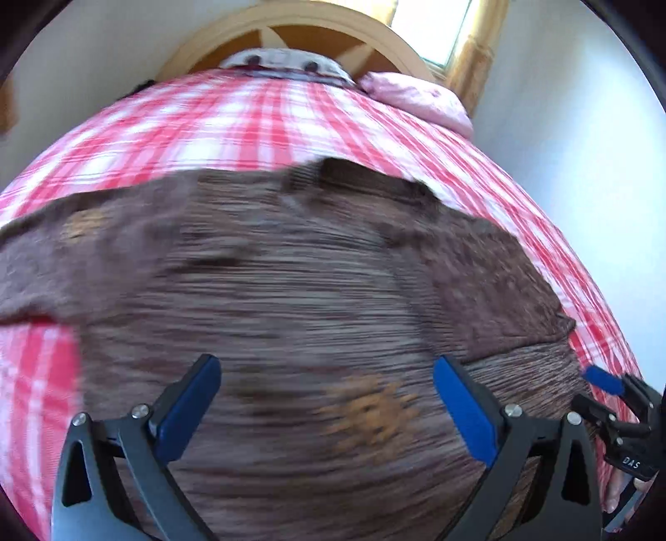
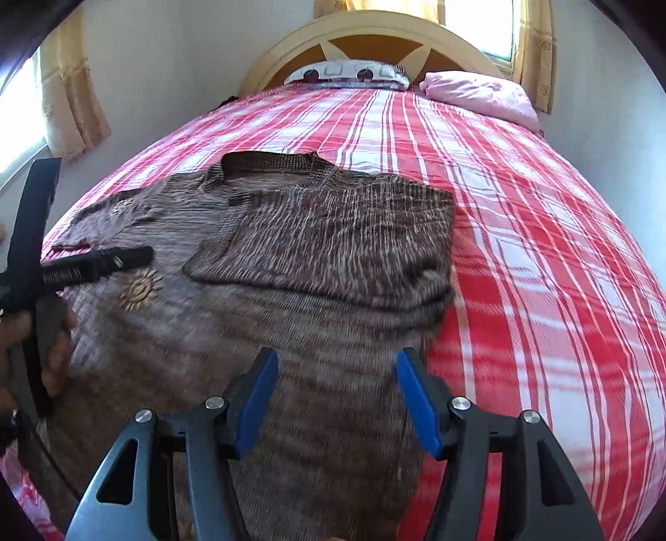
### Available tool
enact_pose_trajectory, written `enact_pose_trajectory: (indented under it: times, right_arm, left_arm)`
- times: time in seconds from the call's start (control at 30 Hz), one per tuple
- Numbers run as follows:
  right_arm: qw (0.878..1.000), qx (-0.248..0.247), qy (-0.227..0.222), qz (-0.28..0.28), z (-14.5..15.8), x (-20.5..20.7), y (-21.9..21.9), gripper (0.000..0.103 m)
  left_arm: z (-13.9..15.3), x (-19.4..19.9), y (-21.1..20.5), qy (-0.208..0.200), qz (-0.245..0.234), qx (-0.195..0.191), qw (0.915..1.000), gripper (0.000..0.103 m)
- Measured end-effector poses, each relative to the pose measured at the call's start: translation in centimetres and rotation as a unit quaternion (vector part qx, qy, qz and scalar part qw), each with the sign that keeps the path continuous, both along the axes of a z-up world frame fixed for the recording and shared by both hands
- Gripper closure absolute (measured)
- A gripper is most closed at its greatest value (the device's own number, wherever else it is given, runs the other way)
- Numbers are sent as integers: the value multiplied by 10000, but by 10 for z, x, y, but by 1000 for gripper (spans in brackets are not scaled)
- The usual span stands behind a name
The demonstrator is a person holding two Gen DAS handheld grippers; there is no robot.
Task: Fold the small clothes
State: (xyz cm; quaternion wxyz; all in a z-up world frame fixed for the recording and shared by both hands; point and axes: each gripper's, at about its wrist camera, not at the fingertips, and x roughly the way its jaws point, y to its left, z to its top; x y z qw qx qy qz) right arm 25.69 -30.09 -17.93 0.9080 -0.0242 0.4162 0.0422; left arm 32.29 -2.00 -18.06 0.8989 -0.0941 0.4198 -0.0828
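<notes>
A brown knitted sweater (image 2: 316,249) lies flat on the bed with its collar toward the headboard and its right sleeve folded in across the chest. An orange sun motif (image 2: 139,289) is on its front. It fills the blurred left wrist view (image 1: 291,283). My left gripper (image 1: 326,376) is open and empty, just above the sweater's body near the orange motif (image 1: 370,410). My right gripper (image 2: 337,370) is open and empty over the sweater's lower right part. The left gripper shows at the left of the right wrist view (image 2: 104,258), and the right gripper at the right edge of the left wrist view (image 1: 616,399).
The bed has a red and white checked cover (image 2: 541,233). A pink pillow (image 2: 478,95) and a patterned pillow (image 2: 349,73) lie by the wooden headboard (image 2: 374,37). Curtained windows (image 2: 62,95) flank the bed.
</notes>
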Motion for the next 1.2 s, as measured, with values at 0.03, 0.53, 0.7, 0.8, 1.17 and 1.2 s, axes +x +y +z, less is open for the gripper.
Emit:
enact_pose_trajectory:
  times: [0.03, 0.53, 0.7, 0.8, 1.17, 1.2]
  right_arm:
    - [10000, 7, -29, 10, -1, -6, 2, 42]
    - [9922, -260, -875, 853, 0, -77, 70, 42]
    - [9876, -429, -1043, 1091, -6, -84, 86, 42]
    - [9870, -430, -1084, 1104, -8, -86, 85, 42]
    - [9890, -94, -1156, 917, -6, -87, 70, 42]
    - [9891, -82, -1147, 914, -6, -87, 69, 42]
  left_arm:
    - [2, -5, 12, -53, 90, 62, 9999, 0]
    - [-8, -44, 228, 33, 2673, -458, 9625, 0]
    - [-16, -35, 255, 69, 2965, -984, 9499, 1]
    - [-24, -25, 264, 188, 2947, -1187, 9480, 10]
    - [-27, -2, 292, -86, 3178, -1527, 9357, 11]
    - [-28, -1, 293, -115, 3210, -1528, 9346, 14]
